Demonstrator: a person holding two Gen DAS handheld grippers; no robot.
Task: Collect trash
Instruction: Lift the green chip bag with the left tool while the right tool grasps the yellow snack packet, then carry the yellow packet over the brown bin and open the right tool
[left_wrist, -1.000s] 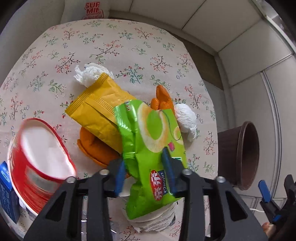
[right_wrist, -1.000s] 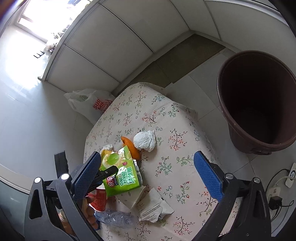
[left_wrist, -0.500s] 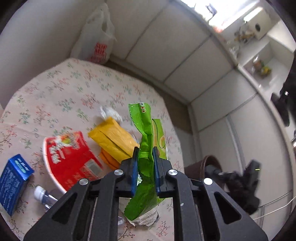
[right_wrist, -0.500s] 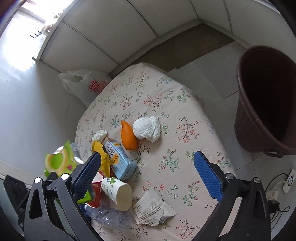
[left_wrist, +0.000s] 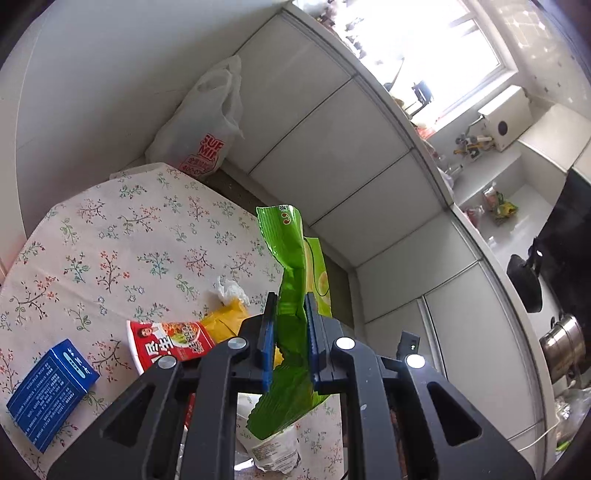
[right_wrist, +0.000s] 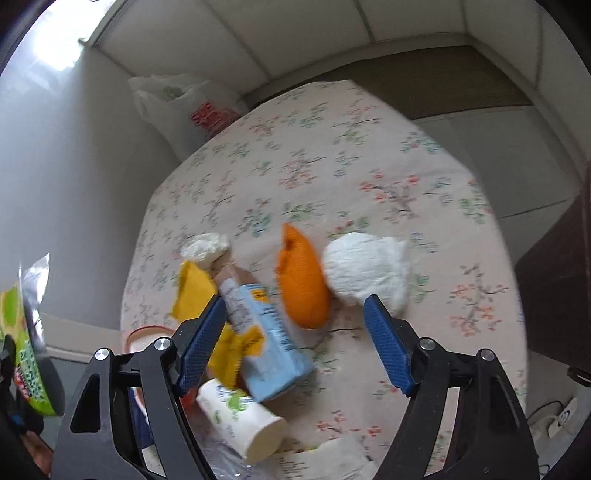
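My left gripper (left_wrist: 290, 343) is shut on a crumpled green snack bag (left_wrist: 295, 295), which it holds up in the air above the flowered table (left_wrist: 110, 236); the same green snack bag (right_wrist: 26, 347) shows at the left edge of the right wrist view. My right gripper (right_wrist: 291, 343) hangs over the trash pile with its jaws closing and no pad touching anything. Below and between its fingers lie a light blue carton (right_wrist: 262, 332) and an orange peel (right_wrist: 303, 280). A white tissue ball (right_wrist: 365, 269) lies just beyond the right finger.
On the table lie a red noodle cup (left_wrist: 166, 347), a yellow packet (right_wrist: 195, 291), a blue box (left_wrist: 51, 387), a paper cup (right_wrist: 240, 417), a small tissue (right_wrist: 205, 247) and a crumpled paper (left_wrist: 277, 450). A white plastic bag (left_wrist: 207, 125) leans behind the table. The dark bin (right_wrist: 554, 288) stands at the right.
My left gripper closed on the green bag and lifted it off the pile, uncovering the blue carton. My right gripper came down closer over the trash and its jaws have narrowed.
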